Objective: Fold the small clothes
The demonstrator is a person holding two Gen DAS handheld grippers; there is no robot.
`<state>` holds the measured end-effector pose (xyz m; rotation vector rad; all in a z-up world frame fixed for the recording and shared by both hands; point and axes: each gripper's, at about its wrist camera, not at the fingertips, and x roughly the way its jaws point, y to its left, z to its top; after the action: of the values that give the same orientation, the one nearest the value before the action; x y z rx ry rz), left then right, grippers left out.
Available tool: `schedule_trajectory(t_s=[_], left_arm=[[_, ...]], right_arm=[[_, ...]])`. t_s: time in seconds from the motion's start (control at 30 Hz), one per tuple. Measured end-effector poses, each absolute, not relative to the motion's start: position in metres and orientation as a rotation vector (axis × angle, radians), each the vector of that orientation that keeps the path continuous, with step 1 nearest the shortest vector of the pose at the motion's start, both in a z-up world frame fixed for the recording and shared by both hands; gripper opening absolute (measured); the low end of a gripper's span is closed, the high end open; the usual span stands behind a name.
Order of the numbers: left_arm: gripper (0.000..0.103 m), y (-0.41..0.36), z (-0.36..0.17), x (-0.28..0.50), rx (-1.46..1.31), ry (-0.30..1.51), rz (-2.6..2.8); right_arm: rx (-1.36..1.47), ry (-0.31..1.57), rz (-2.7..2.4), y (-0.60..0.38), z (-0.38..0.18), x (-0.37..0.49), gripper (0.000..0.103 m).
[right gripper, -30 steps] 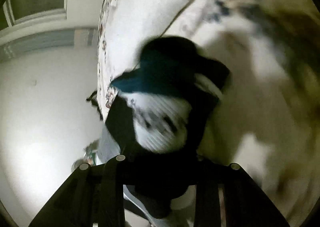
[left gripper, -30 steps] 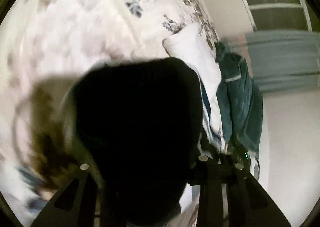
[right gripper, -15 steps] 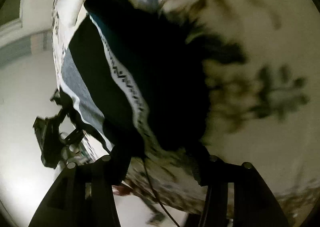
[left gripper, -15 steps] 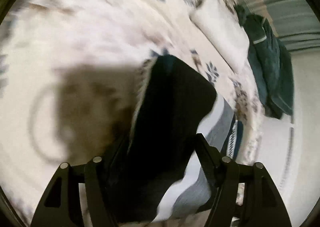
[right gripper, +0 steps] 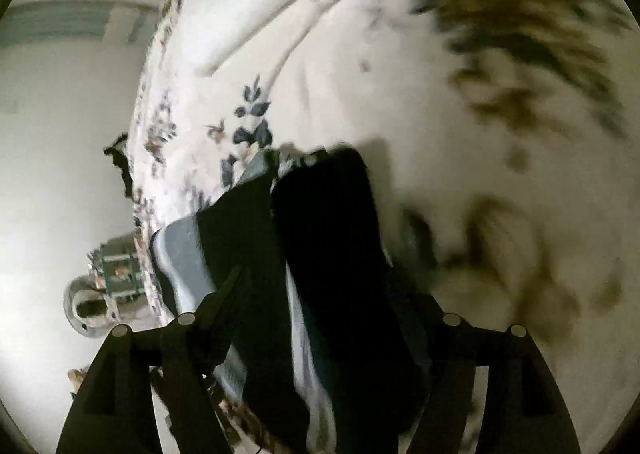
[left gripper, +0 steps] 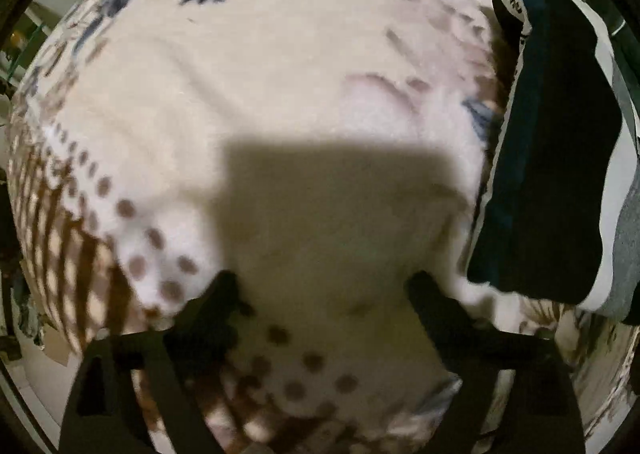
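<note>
Left tool (left gripper: pixel 324 286): fingers spread wide, nothing between them, over the floral bedspread (left gripper: pixel 248 66). Dark folded underwear (left gripper: pixel 548 158), white lettered waistband, grey panel: lying on the bed at the left view's right edge. Right tool (right gripper: pixel 320 294): spread around the garment (right gripper: pixel 324 238); grip cannot be told.

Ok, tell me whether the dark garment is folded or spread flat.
Folded. The dark garment lies on the floral bedspread as a narrow doubled strip, layers stacked with the grey panel edge showing beneath; the left gripper is open and clear of it.
</note>
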<state>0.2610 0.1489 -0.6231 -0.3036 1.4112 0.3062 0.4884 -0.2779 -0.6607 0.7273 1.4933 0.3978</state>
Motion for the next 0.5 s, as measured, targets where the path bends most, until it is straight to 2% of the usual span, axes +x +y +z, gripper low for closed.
schedule_trajectory(t_s=[0.1,0.13,0.17,0.2,0.37,0.47,0.5], left_arm=[[0.103,0.142,-0.634,0.271,-0.271,1.422,0.318],[0.103,0.14,-0.634,0.271,-0.263,1.417,0.327],[0.103,0.139,-0.634,0.272,-0.261,1.412,0.336],[0.103,0.137,-0.635,0.273,-0.26,1.412,0.342],[0.103,0.138,-0.634,0.268,-0.268,1.418,0.326],[0.103,0.161,-0.617,0.251,-0.28,1.451,0.314],[0.103,0.163,-0.611,0.251,-0.296,1.461,0.302]], right_arm=[[0.742,1.556,0.45,-0.266,-0.686,0.509,0.071],[0.755,1.525,0.454,-0.258,-0.686,0.506,0.045],[0.764,1.499,0.463,-0.26,-0.682,0.506,0.028],[0.764,1.493,0.467,-0.258,-0.68,0.507,0.017],[0.742,1.321,0.402,-0.274,-0.635,0.515,0.013],[0.719,1.406,0.388,-0.269,-0.652,0.53,0.015],[0.715,1.467,0.381,-0.268,-0.662,0.533,0.023]])
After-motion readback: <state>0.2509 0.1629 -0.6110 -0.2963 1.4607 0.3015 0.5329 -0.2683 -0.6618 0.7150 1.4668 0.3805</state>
